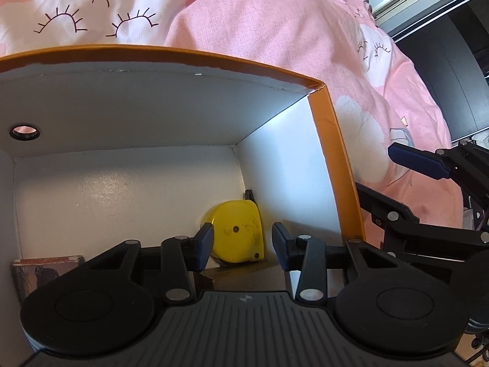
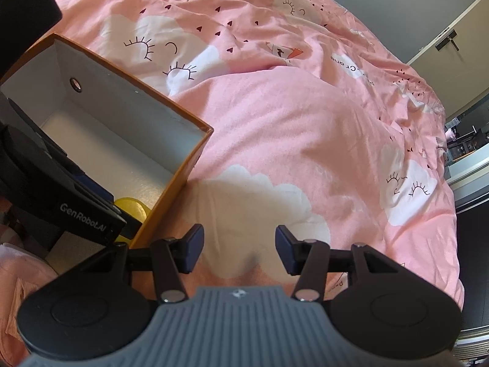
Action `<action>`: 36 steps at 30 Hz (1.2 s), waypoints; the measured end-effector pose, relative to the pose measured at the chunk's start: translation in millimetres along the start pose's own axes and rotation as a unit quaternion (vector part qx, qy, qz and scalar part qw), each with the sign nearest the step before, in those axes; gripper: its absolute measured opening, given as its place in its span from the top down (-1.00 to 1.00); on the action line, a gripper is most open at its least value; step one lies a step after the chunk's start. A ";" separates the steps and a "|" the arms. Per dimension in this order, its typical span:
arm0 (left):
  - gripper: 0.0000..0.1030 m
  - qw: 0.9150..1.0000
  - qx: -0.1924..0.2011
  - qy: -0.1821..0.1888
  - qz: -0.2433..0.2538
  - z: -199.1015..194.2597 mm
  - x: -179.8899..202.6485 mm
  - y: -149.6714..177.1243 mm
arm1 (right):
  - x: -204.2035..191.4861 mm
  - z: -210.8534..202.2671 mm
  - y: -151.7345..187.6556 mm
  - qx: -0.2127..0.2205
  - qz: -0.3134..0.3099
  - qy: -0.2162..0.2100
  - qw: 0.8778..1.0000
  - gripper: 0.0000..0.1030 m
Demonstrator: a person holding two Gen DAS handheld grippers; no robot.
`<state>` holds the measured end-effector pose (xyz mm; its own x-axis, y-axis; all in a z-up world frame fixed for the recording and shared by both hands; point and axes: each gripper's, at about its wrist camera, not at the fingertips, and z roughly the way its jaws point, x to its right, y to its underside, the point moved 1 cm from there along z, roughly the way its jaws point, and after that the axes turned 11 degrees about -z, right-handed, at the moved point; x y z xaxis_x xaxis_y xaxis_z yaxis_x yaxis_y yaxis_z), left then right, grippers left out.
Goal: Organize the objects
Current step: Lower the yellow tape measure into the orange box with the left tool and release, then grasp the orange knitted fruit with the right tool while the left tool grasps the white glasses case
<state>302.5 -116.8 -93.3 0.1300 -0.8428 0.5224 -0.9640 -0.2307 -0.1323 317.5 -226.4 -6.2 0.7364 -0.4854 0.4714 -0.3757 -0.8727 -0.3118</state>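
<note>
**Op:** Tape measure (image 1: 237, 231), yellow, sits in the box (image 1: 333, 159), in the near right corner of the floor, against the right wall. It lies on a flat face, screw side up. Long axis runs roughly from near to far in my left view; a dark tab pokes out at the far end, toward the corner.

**QA:** Anything else in the box?

**Op:** A brownish booklet or card (image 1: 45, 270) at the near left, partly hidden by the gripper body. Can't tell what it is. Box is orange outside, white inside, open top, with a round hole (image 1: 24, 132) in the far wall. It sits on a pink cloud-print quilt (image 1: 259, 30).

**QA:** Left gripper?

**Op:** My left gripper (image 1: 241, 246) is inside the box, pointing down at the tape. Jaws are spread wide. The left fingertip overlaps the tape's left edge in view, contact unclear; the right one stands apart from it. Nothing held.

**QA:** Right?

**Op:** My right gripper (image 2: 240, 250) is outside the box, just off its right wall, over bare quilt. Jaws wide too, nothing between them. From that view the tape (image 2: 131, 209) shows only as a yellow sliver behind the left rig.
</note>
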 end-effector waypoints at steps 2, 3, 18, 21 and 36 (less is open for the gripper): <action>0.10 1.000 0.012 -0.005 0.011 -9.2 2.2 1.3 | 0.9 -5.8 -1.2 0.003 0.001 0.003 1.000 -0.04; 0.10 1.000 0.018 -0.002 0.020 -15.5 3.9 2.4 | 1.2 -9.5 -2.1 0.006 0.002 0.005 1.000 -0.04; 0.10 0.981 0.119 -0.012 0.155 -147.6 -4.8 25.1 | -45.3 -88.7 -50.0 0.122 -0.028 -0.057 0.990 -0.04; 0.10 0.974 0.131 -0.042 0.182 -174.9 -23.3 29.5 | -66.0 -102.2 -67.5 0.155 -0.040 -0.093 0.983 -0.04; 0.10 0.946 0.126 -0.169 0.245 -228.2 -134.2 53.5 | -214.2 -82.5 -160.4 0.158 -0.114 -0.289 0.937 -0.01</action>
<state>180.5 94.9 21.7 -0.2102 -0.9762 0.0534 -0.8474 0.1547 -0.5079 173.6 13.2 10.9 0.9935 -0.0985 0.0578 -0.0532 -0.8470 -0.5289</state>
